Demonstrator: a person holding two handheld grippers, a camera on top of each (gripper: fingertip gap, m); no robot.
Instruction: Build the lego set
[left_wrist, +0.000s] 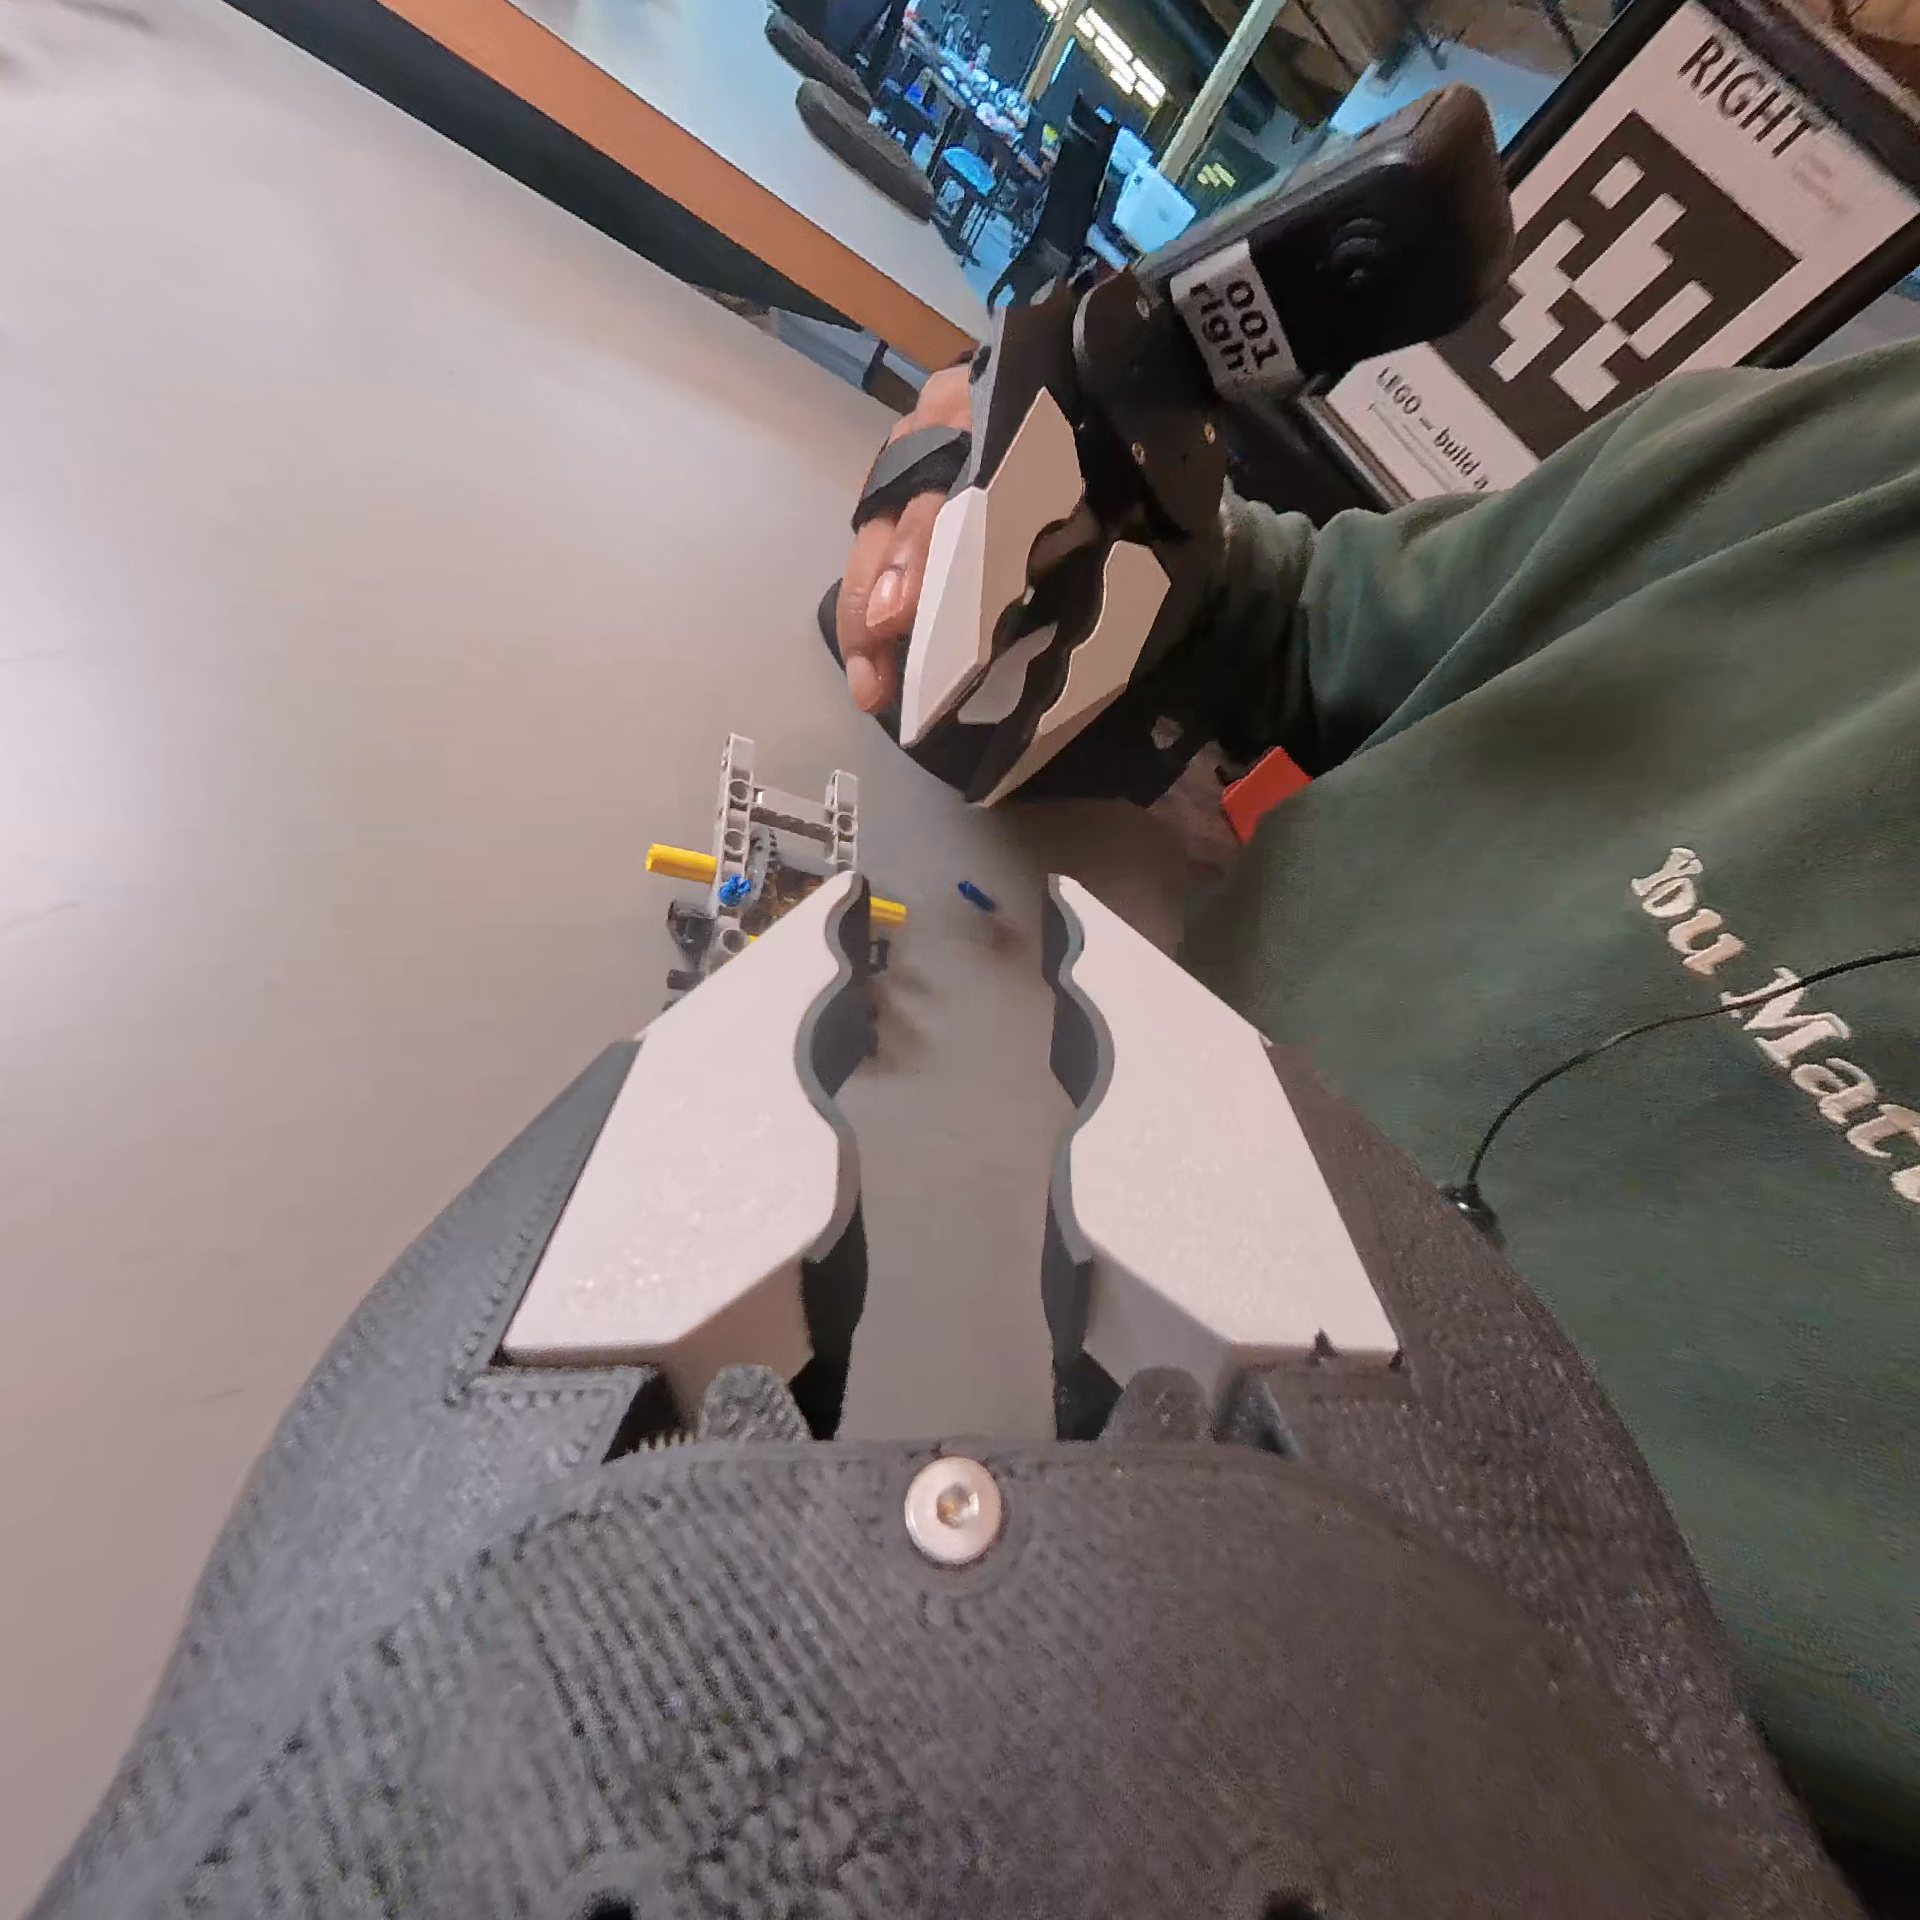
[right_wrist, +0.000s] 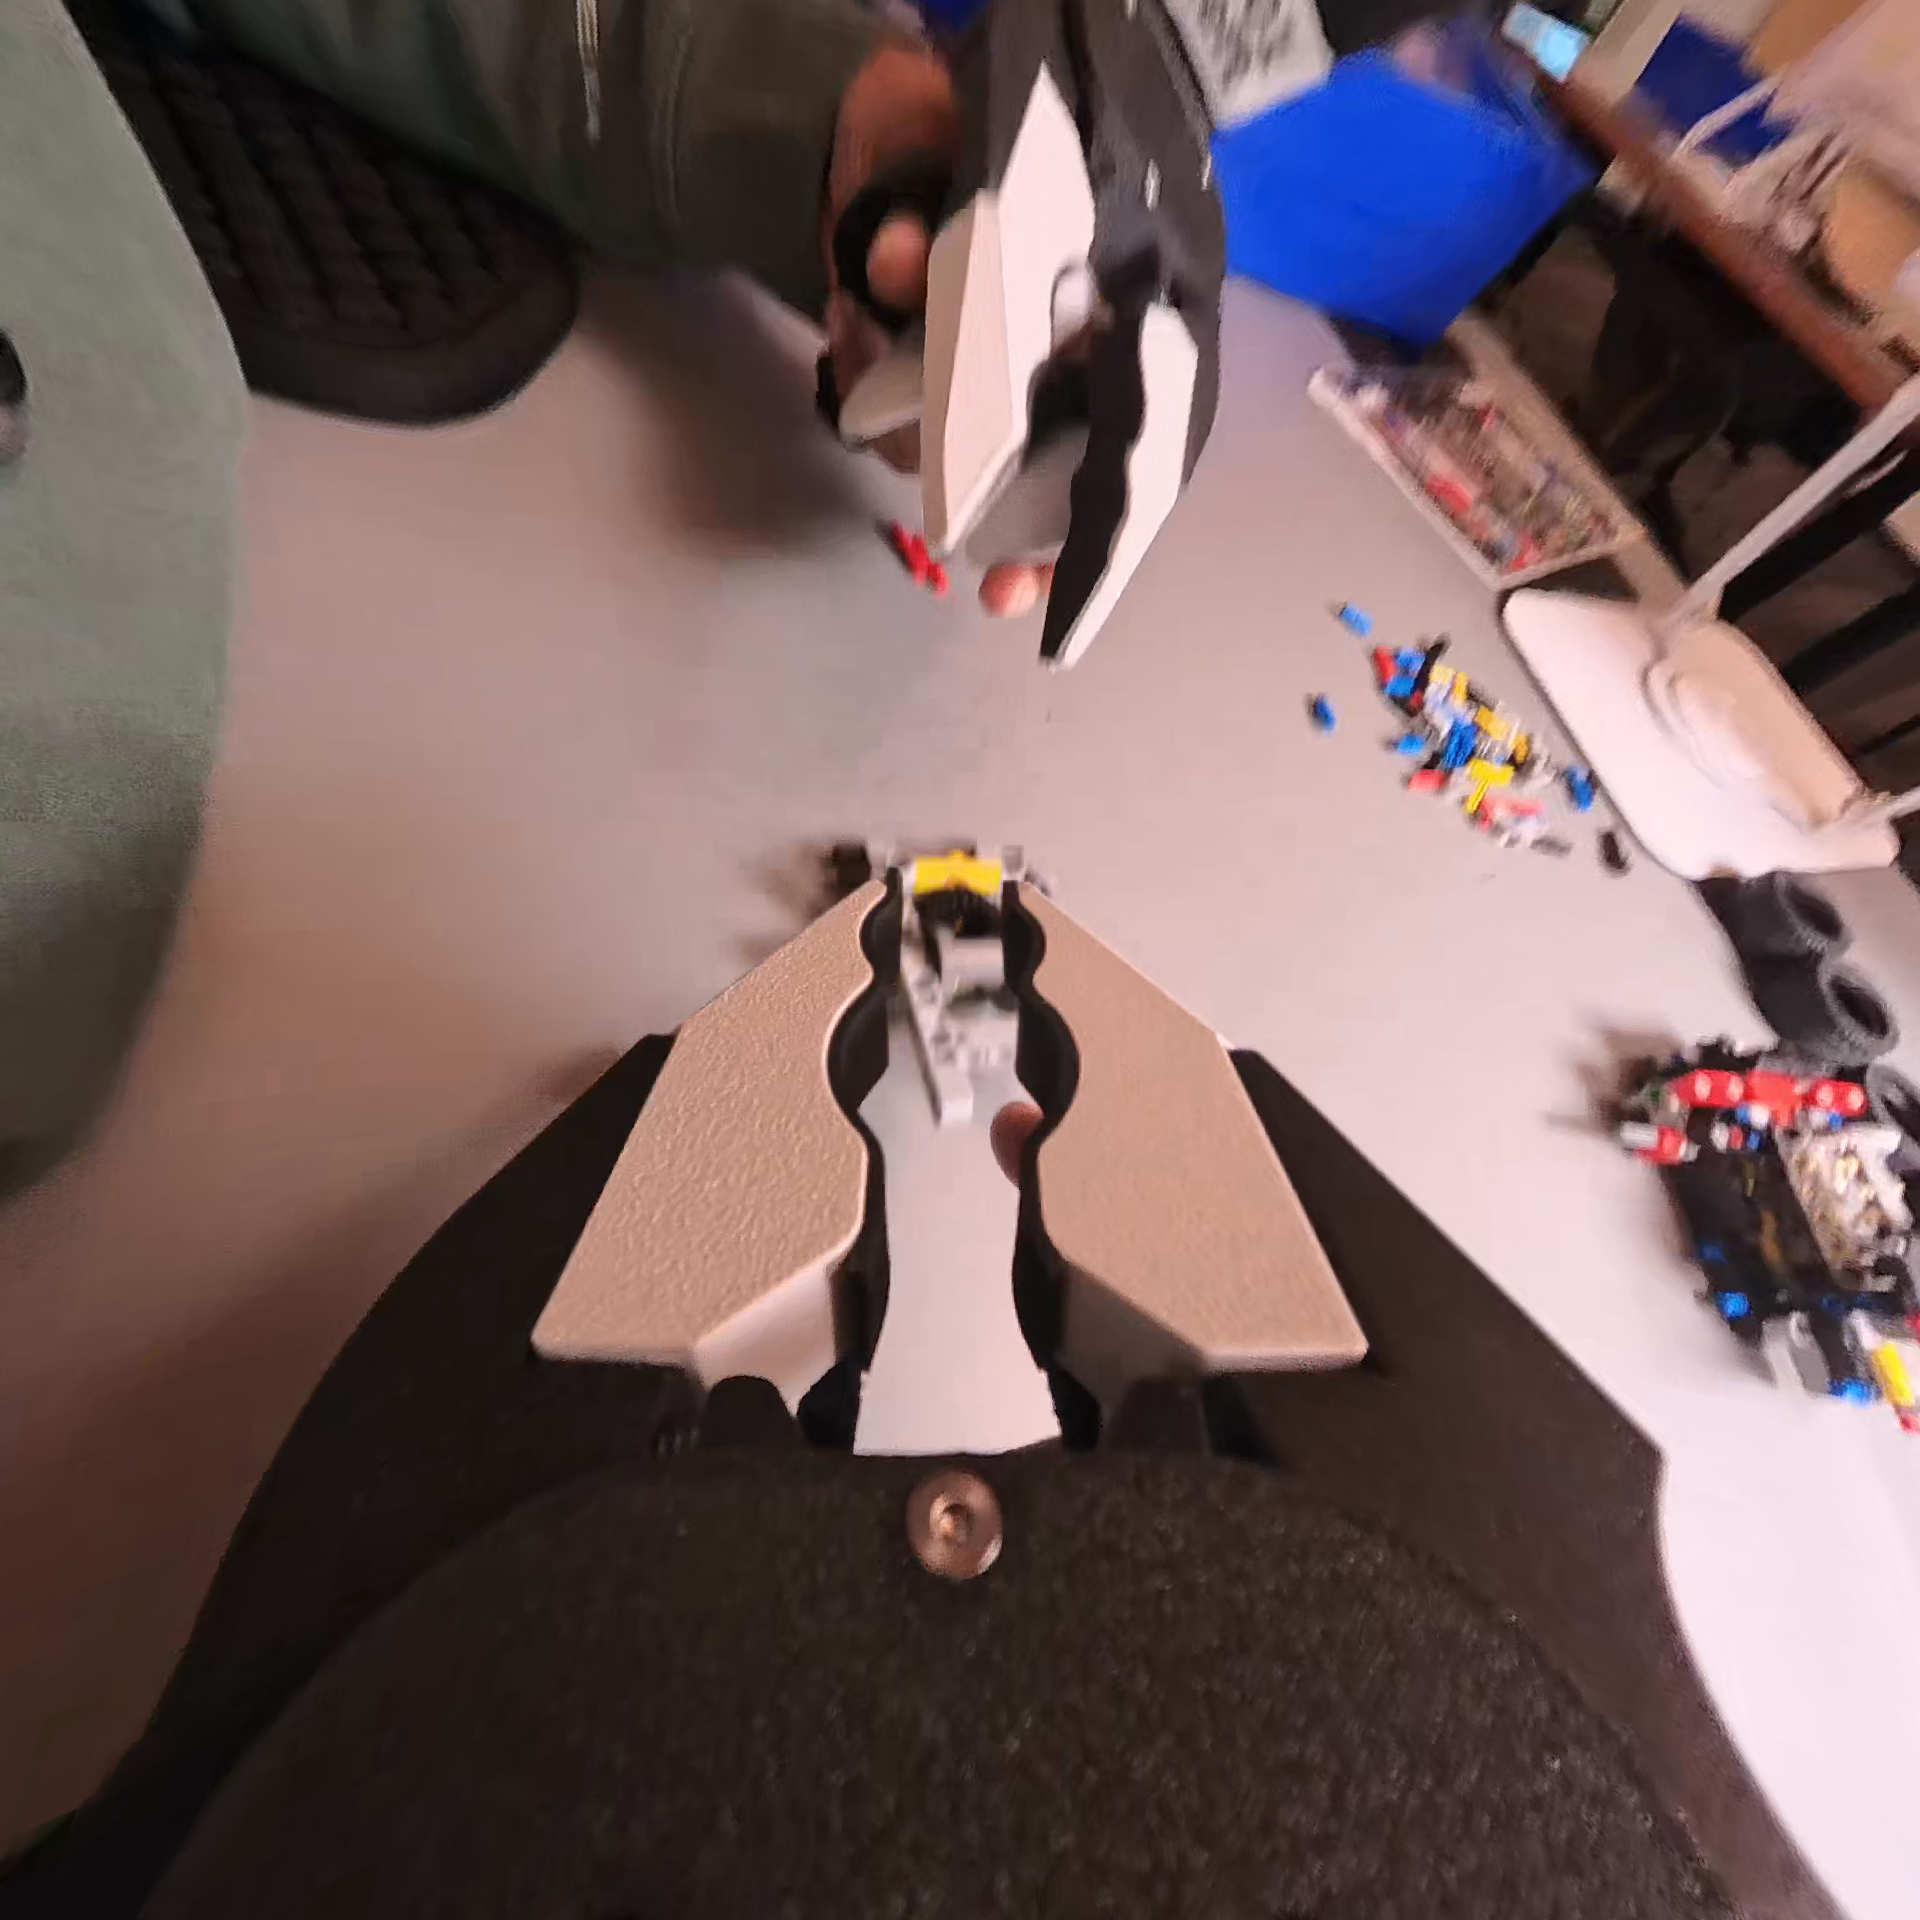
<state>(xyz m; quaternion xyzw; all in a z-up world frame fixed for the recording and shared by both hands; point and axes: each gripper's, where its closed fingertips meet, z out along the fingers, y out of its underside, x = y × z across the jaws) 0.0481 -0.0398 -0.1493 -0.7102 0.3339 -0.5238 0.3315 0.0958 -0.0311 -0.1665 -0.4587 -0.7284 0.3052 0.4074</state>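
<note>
Step in hand: judged from how things lie, the small grey Technic sub-assembly (left_wrist: 774, 868) is about to be picked up or steadied so that a loose pin can go into it.
Sub-assembly: it rests on the counter (left_wrist: 364, 623), grey beams upright, with a yellow axle (left_wrist: 681, 859) through it and a blue pin (left_wrist: 734, 888) already seated in its side.
Loose part: a second blue pin (left_wrist: 974, 895) lies on the counter just beside the sub-assembly, ahead of the left gripper's tips.
Left gripper (left_wrist: 951, 899): jaws parted, nothing between them, low over the counter, one fingertip overlapping the sub-assembly's near edge in its own view.
Right gripper (right_wrist: 954, 894): jaws moderately parted and empty, held off the counter; in its own blurred view the sub-assembly (right_wrist: 956, 977) shows in the gap between the fingers but is not clamped.
Other stock: a heap of loose bricks (right_wrist: 1475, 743), black tyres (right_wrist: 1808, 966) and a larger part-built model (right_wrist: 1808, 1195) sit well apart to one side.
Doing it well: close one gripper on the grey beams, not the axle, which would probably slide; keep the sub-assembly flat; take the pin by its middle so its end stays free.
Risk: the pin is small and round, likely to roll or twist when pinched.
</note>
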